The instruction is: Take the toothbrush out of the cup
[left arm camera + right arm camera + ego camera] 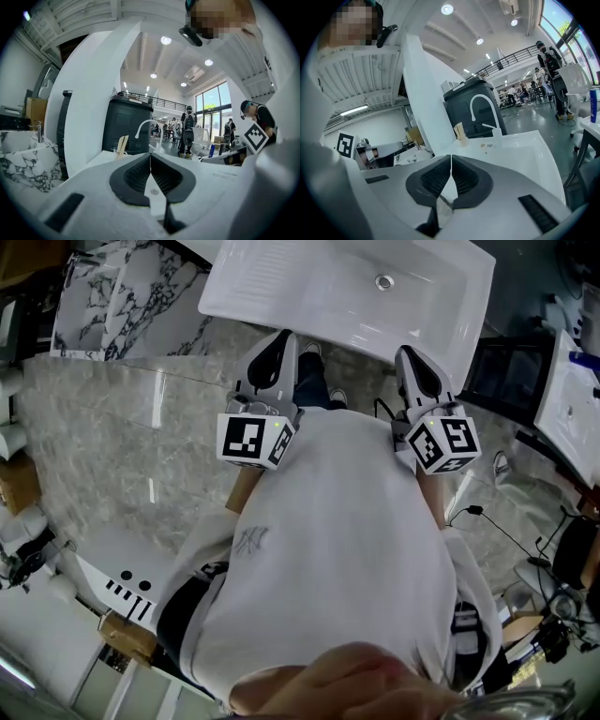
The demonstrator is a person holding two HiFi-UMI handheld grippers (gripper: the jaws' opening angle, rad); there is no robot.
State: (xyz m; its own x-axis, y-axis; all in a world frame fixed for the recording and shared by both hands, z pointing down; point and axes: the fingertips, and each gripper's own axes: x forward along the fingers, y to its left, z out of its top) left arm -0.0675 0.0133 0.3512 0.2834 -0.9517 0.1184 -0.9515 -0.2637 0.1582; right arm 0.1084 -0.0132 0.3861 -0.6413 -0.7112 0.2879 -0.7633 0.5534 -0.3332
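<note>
No words to read, just black-white squares on the marker cubes [255,439]. L gripper [278,348], upper mid-left: jaws together, empty. Cup [118,151] w/ toothbrush [123,143] stands on the white sink [347,287] rim, near the tap [149,125]. R gripper [419,367]: jaws together, empty.

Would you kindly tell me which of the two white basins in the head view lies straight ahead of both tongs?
The large basin at top centre, showing its drain; the other basin sits at the right edge, aside from the right tongs.
</note>
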